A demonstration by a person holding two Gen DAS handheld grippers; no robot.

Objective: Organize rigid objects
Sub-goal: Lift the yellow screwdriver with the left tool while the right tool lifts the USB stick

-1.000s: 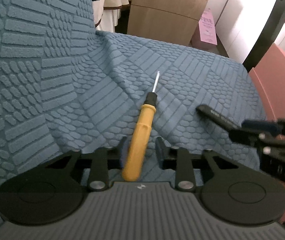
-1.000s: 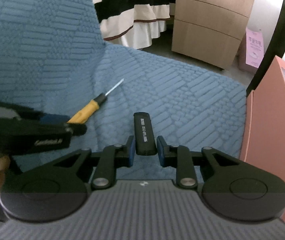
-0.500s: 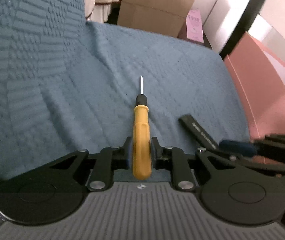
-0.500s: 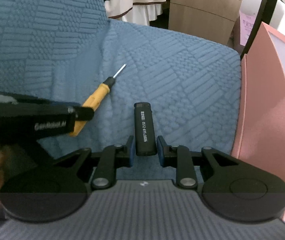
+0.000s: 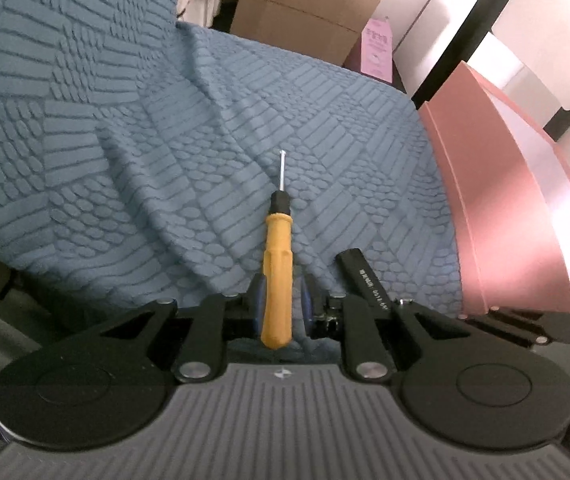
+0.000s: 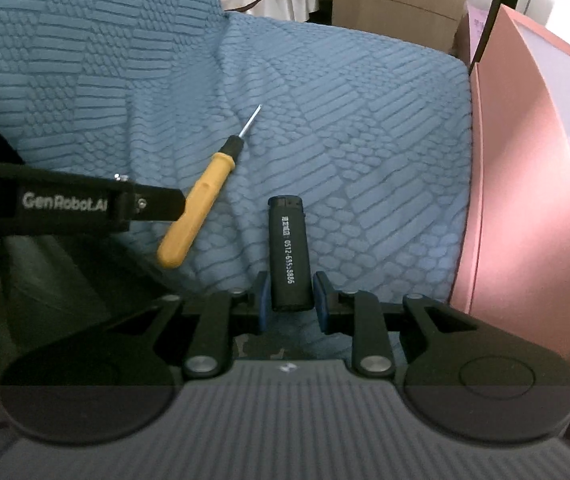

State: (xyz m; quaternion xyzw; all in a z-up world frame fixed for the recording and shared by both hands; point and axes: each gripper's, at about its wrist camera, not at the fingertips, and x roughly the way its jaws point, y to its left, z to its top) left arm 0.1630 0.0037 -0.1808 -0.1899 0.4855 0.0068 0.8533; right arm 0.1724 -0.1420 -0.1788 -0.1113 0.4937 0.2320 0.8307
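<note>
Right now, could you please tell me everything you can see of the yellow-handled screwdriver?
The screwdriver has a glossy yellow handle, plastic by its look, a black collar and a thin bare metal shaft. It points away from the left gripper, whose blue-padded fingers flank the handle's lower part; the butt pokes out behind them. It seems lifted over the blue textured sofa cover. A black lighter sits to its right.

blue textured cover (image 5: 133,128), pink panel (image 5: 497,216), wooden cabinet (image 5: 305,12)
</note>
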